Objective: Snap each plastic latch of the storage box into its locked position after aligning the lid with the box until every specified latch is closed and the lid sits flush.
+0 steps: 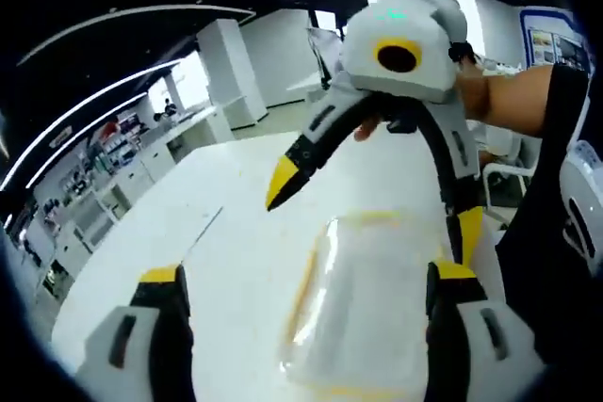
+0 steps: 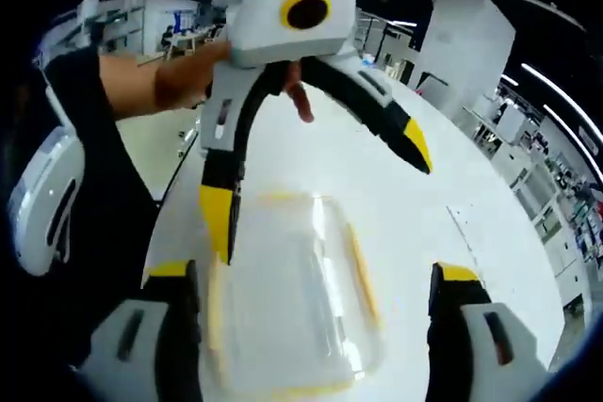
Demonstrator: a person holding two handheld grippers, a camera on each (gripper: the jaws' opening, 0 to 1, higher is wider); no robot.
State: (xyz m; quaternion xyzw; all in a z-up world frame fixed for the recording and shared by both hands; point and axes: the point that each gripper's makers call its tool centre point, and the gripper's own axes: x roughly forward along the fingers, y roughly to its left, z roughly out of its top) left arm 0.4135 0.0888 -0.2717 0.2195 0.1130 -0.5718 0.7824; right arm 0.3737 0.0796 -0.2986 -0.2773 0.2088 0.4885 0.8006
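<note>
A clear storage box (image 1: 363, 303) with yellow latches lies on a white table (image 1: 188, 223), at 6 o'clock in both views. Left gripper (image 1: 301, 303): jaws wide apart, flanking the box. Right gripper (image 2: 316, 308): jaws likewise spread. Each gripper faces the other across the box; the lid (image 2: 292, 298) appears seated, though blur hides the latches.

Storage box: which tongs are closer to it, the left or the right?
Neither, as far as these views show. The left tongs and the right tongs face each other from opposite ends, each open with the storage box between its tips.
</note>
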